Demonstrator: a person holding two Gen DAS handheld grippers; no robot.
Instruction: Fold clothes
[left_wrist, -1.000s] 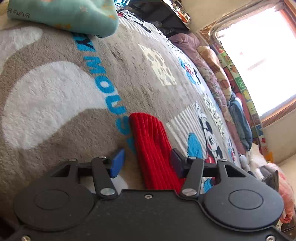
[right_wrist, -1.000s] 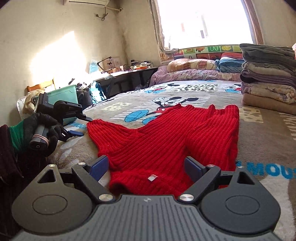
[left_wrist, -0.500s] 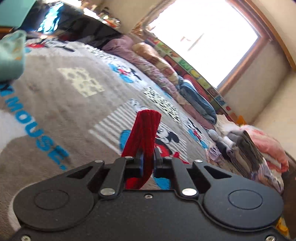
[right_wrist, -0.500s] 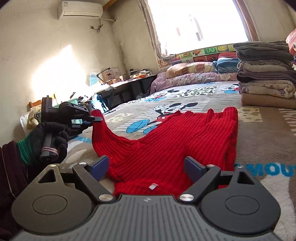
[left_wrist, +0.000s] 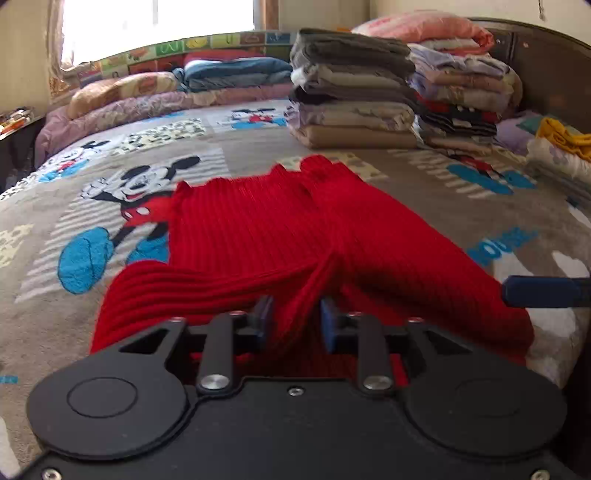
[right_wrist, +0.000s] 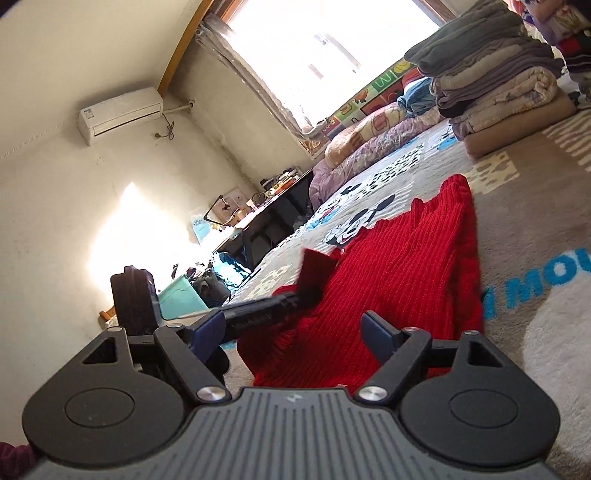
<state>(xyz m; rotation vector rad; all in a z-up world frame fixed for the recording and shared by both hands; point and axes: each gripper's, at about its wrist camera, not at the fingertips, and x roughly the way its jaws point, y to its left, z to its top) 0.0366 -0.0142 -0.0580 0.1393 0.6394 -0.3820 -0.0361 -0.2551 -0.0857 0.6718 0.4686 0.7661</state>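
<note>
A red ribbed knit sweater (left_wrist: 280, 225) lies spread on the grey cartoon-print blanket (left_wrist: 110, 177). My left gripper (left_wrist: 295, 325) is shut on the sweater's left sleeve and holds it over the sweater's body. In the right wrist view the sweater (right_wrist: 399, 280) lies ahead, and the left gripper (right_wrist: 306, 291) holds the sleeve end above it. My right gripper (right_wrist: 295, 332) is open and empty at the sweater's near edge; one of its blue fingers (left_wrist: 543, 291) shows at the right edge of the left wrist view.
Two stacks of folded clothes (left_wrist: 354, 88) stand at the far right of the bed against the dark headboard (left_wrist: 554, 62). Pillows and rolled bedding (left_wrist: 166, 92) line the window side. A desk and a teal bin (right_wrist: 181, 299) stand left of the bed.
My left gripper closed on the sleeve, lifted it and swung it across over the sweater's body. My right gripper stayed open and tilted at the near edge.
</note>
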